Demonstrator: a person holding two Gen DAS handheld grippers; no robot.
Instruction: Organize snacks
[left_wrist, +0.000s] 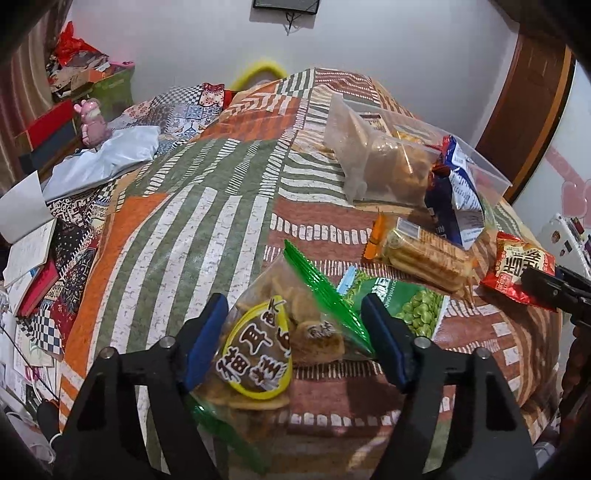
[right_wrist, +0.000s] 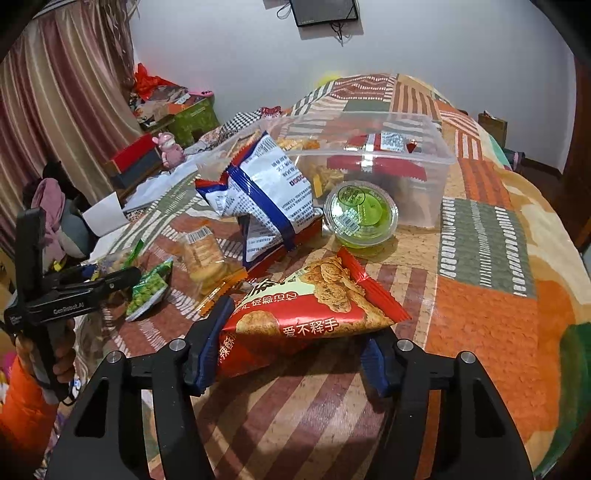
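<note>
A crinkled red packet is lying crosswise between the right gripper's parted jaws; left gripper is straddling a clear bag, jaws apart.

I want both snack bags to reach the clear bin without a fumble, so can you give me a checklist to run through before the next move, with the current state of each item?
1. Left gripper straddles the green-edged chip bag: ok, bag sits between the open fingers.
2. Right gripper straddles the red snack bag: ok.
3. Either gripper closed on its bag: not ok, both are open.
4. Clear plastic bin open on top: ok, no lid visible.
5. Path to the bin: not ok, the blue-and-white bag and green cup stand in front of it.
6. Room left in the bin: cannot tell.
</note>
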